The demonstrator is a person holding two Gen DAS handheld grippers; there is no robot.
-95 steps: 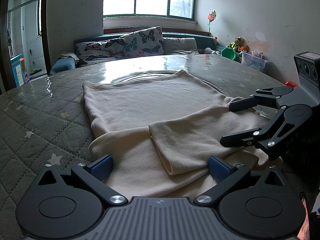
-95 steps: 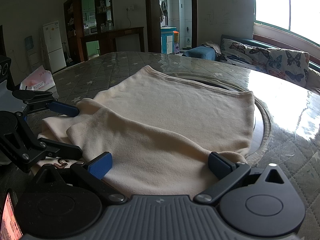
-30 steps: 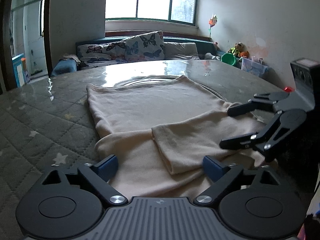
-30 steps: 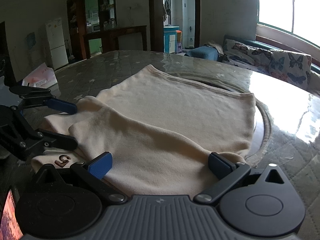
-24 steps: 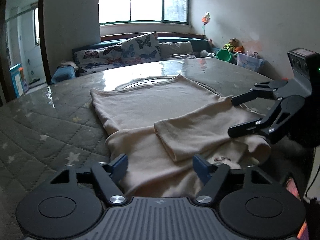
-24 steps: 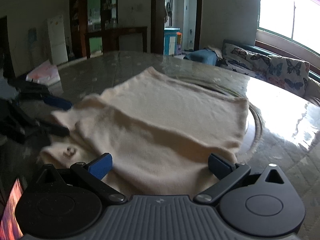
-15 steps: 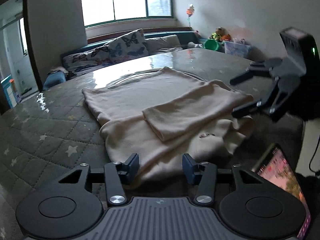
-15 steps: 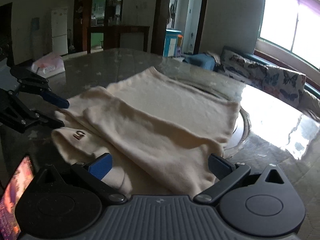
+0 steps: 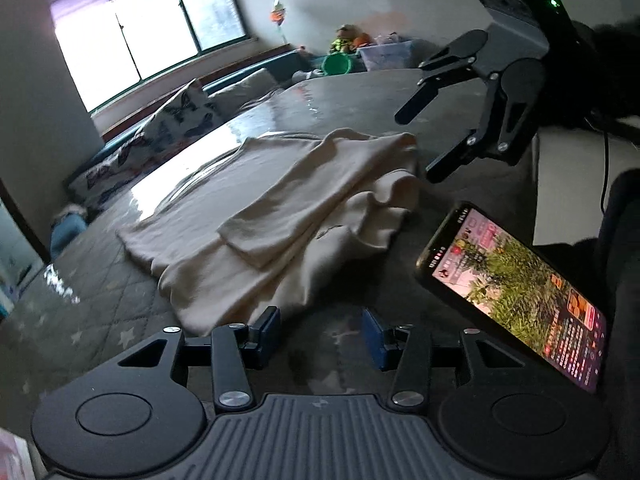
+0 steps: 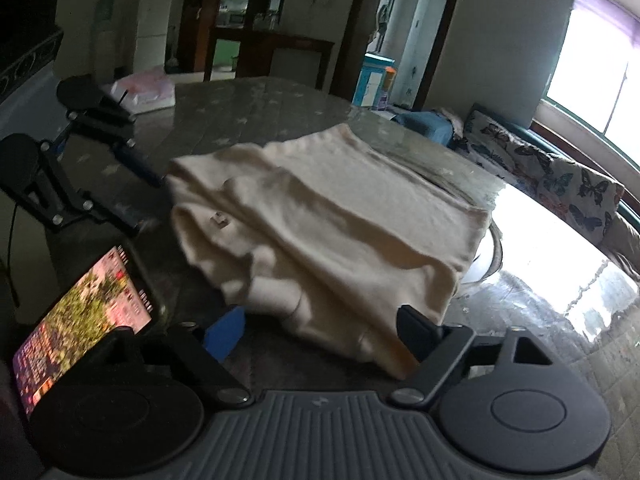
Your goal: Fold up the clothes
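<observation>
A cream garment [image 9: 288, 216] lies partly folded on the round table, one sleeve laid across its body; it also shows in the right wrist view [image 10: 332, 236]. My left gripper [image 9: 320, 332] is open and empty, raised just off the garment's near edge. It shows at the left of the right wrist view [image 10: 136, 200]. My right gripper [image 10: 320, 332] is open and empty, above the garment's near edge. It shows at the upper right of the left wrist view [image 9: 420, 144], lifted clear of the cloth.
A lit phone [image 9: 516, 288] leans at the table's near edge, also in the right wrist view [image 10: 84, 316]. The quilted table cover [image 9: 80, 292] surrounds the garment. A sofa with butterfly cushions [image 9: 176, 116] stands behind. A tissue pack [image 10: 140, 92] lies far left.
Both grippers have pulled back and risen off the garment. The left jaws narrowed, then stayed partly open. The garment lies bunched at its near end and the phone has come into view.
</observation>
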